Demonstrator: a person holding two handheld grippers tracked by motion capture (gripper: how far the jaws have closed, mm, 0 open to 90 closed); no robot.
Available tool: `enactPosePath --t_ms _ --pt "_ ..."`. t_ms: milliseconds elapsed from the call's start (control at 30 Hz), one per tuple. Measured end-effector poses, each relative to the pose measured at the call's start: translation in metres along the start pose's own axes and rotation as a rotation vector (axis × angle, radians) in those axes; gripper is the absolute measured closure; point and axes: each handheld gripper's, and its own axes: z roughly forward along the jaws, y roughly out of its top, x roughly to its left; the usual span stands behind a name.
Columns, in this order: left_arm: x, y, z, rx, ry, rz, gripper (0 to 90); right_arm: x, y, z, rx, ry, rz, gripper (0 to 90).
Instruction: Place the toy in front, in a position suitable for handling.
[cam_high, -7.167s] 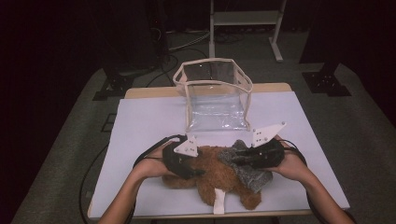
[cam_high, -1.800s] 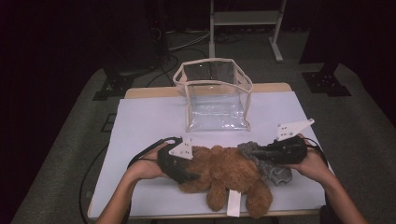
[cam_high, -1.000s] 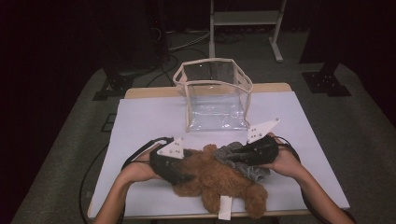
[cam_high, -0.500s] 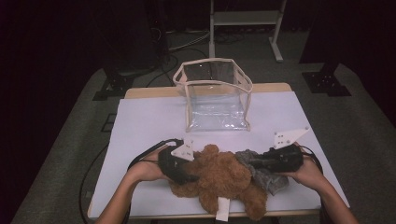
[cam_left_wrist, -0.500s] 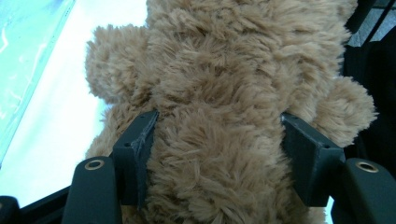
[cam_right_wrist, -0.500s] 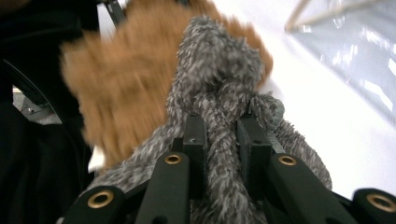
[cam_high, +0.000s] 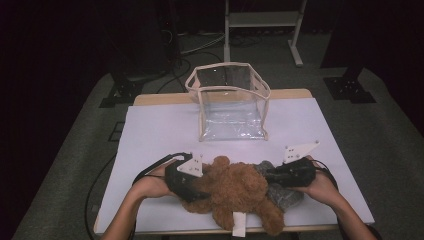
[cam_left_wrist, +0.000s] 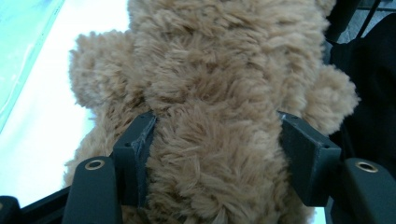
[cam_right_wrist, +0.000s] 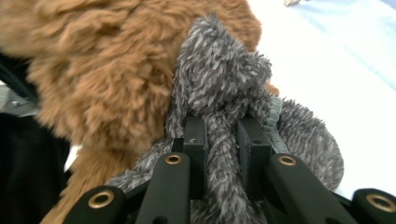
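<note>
High view: one brown plush teddy bear (cam_high: 235, 192) is seen lying on the white-covered table (cam_high: 155, 130), close to its near edge, with one white sewn-in tag (cam_high: 239, 224) hanging from its lower end over that edge; no writing can be made out on the tag, and no brand or label can be read anywhere. One grey fuzzy knitted garment (cam_high: 280, 192) is bunched against the bear's right side, touching it. One clear plastic bag with cream trim (cam_high: 231, 102) is stood upright and open beyond the bear, well apart from it, toward the table's far edge.

Two grippers are counted. The left gripper (cam_high: 186, 179) is held at the bear's left side; in the left gripper view its jaws have just been closing and are seen pressed into the bear's fur (cam_left_wrist: 215, 154) from both sides, so the bear is clamped between them. The right gripper (cam_high: 287, 175) is held at the bear's right side; in the right gripper view its jaws are drawn nearly together, pinching a fold of the grey garment (cam_right_wrist: 224, 140).

Bare white table is left between the bear and the bag, and to the left and right of the bag. Little room is left between the bear and the near edge.
</note>
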Motion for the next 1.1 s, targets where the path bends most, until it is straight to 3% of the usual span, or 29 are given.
enactPosePath --t_ms 367,467,567,700,833,1000,1100 --pt "-0.006 -0.014 -0.016 0.018 0.022 -0.031 33.2 -0.008 0.033 0.024 -0.02 0.014 -0.044 75.6" --pt "-0.003 -0.006 -0.015 0.013 0.046 -0.024 29.9 -0.008 0.027 0.02 -0.022 0.029 -0.027 75.6" --pt "0.001 0.008 -0.009 -0.032 0.044 -0.016 29.7 -0.008 0.015 0.019 -0.022 0.045 -0.003 75.7" --pt "0.0 0.019 0.004 0.021 0.021 0.007 33.7 -0.006 0.001 0.018 -0.009 0.036 0.007 75.9" --pt "-0.001 0.016 0.003 0.058 0.019 0.009 36.8 -0.01 -0.009 0.009 0.023 0.007 0.02 75.9" --pt "0.0 0.011 0.0 0.064 0.004 -0.005 37.2 -0.01 0.001 0.004 -0.021 0.006 0.015 75.8" --pt "0.0 0.012 0.001 0.072 0.004 -0.001 37.3 -0.009 0.011 0.012 -0.062 0.057 0.022 75.8"
